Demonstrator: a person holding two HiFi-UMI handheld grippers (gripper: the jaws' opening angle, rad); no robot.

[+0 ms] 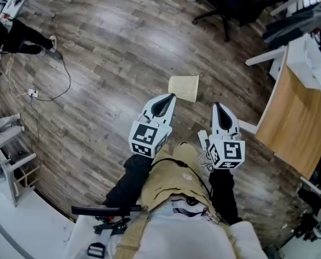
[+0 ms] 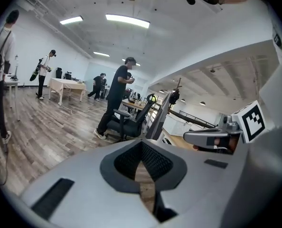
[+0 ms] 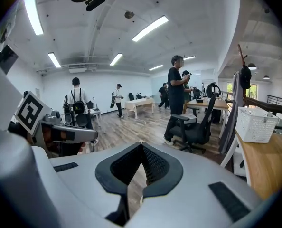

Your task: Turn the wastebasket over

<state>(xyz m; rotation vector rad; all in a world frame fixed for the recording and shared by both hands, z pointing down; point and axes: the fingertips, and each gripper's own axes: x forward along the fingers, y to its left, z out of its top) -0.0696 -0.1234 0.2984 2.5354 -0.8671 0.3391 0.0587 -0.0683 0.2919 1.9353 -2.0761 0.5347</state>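
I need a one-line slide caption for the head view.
Left gripper and right gripper, both shut, near the wastebasket on wooden floor.

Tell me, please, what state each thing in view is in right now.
wastebasket: on the floor just beyond the grippers, not held; which way up it sits is unclear.
left gripper: jaws shut, nothing between them.
right gripper: jaws shut, nothing between them.
office chair: upright, nobody sitting in it.
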